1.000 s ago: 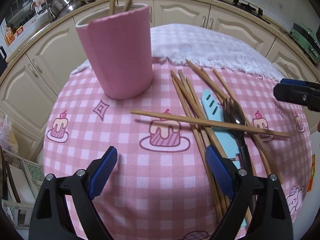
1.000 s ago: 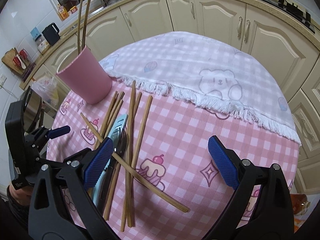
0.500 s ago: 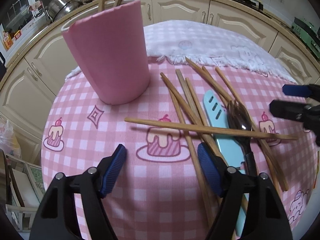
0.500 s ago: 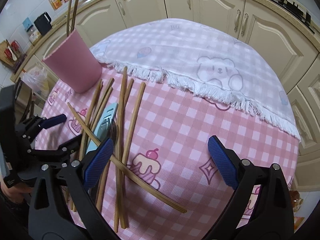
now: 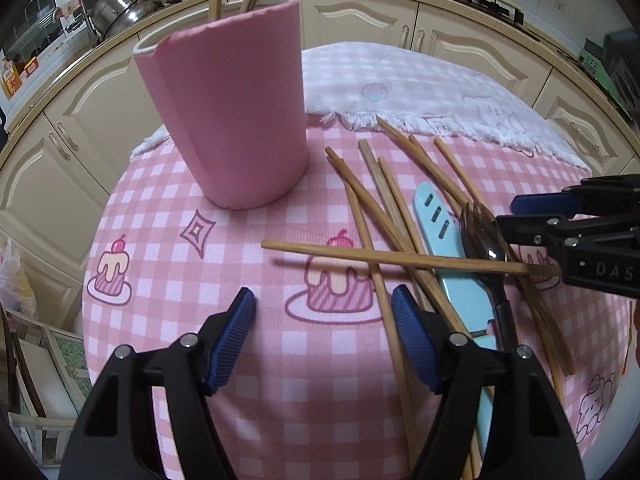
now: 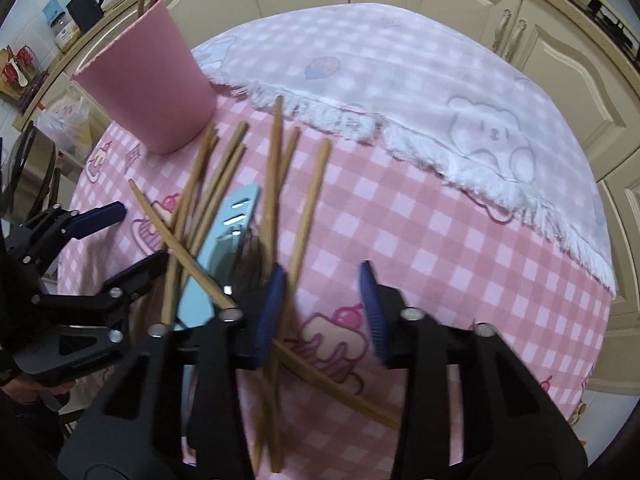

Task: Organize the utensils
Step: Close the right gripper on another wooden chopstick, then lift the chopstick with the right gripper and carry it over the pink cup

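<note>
Left wrist view: the left tongs (image 5: 324, 338) hang half open over the counter (image 5: 168, 312), holding nothing. The cup (image 5: 228, 116), with two chopsticks already standing in it, is ahead and a little left of them. The loose chopsticks (image 5: 376, 208) lie ahead and right in a crossed heap, with a blue utensil (image 5: 440, 236) and a fork (image 5: 486, 240) among them. One cross stick (image 5: 400, 257) lies over the rest, its near end just ahead of the left tongs. The right tongs (image 5: 560, 216) come in from the right, close to that stick's far end and the fork head; from here I cannot tell whether they touch either.

Right wrist view: the right tongs (image 6: 320, 312) are partly open, narrower than the left ones, and empty; one chopstick (image 6: 310, 204) runs forward from just inside their left finger. The heap sits left of them, the cup (image 6: 148, 88) far ahead and left. The picture is blurred.

Risk: the sticks overlap, so closing on one could drag or flip its neighbours, or roll the cross stick off the counter's edge. A round, thin stick may also twist out of the pads, and a long stick swung towards the cup could tip it.
</note>
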Motion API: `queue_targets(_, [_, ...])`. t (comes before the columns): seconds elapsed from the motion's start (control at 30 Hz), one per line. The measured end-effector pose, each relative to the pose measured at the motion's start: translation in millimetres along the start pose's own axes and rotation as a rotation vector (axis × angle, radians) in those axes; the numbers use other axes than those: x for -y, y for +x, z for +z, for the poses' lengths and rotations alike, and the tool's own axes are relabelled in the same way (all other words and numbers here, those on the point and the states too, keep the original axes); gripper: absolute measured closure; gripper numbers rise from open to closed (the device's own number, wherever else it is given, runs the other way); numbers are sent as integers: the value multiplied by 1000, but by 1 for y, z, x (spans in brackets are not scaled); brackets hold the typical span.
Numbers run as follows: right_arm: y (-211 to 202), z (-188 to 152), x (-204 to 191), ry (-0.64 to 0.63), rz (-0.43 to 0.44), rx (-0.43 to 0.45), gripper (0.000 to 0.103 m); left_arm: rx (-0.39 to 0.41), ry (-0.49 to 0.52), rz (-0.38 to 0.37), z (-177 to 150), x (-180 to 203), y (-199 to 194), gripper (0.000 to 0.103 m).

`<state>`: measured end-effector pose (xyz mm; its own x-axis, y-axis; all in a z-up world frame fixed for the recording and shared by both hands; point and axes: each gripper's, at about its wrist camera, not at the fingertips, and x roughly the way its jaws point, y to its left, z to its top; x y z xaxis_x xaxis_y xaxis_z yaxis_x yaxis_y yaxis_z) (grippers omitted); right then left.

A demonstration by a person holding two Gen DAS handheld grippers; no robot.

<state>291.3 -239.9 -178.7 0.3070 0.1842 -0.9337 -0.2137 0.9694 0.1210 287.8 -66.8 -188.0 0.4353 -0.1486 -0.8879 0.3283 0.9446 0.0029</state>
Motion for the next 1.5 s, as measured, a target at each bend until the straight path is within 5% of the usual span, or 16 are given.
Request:
queue_targets(0.17, [7, 5, -14, -35, -46, -21, 76, -12, 14, -2, 5, 0, 2, 33])
queue_targets(0.27, [9, 7, -23, -79, -65, -24, 87, -22, 30, -4, 8, 3, 4, 38])
queue_targets(0.33, [9, 7, -27, -100, -61, -20, 95, -22, 53, -21, 12, 7, 5, 53])
queue_targets(0.4, [8, 7, -24, -92, -41, -14, 97, -30, 71, -47, 16, 11, 3, 90])
queue_targets(0.47, [5, 4, -16, -45, 19, 11, 97, -39, 74, -67, 17, 11, 3, 97])
queue_targets(0.73, [-31, -7, 10, 65, 125, 180, 97, 42, 26, -80, 10, 6, -17, 98])
queue_targets(1.1, [-85, -11, 27, 102, 206, 425, 97, 313, -42, -17, 7, 1, -80, 98])
queue_targets(1.5, [-113, -18, 47, 161, 196, 560, 97, 427, 70, 35, 6, 17, -98, 98])
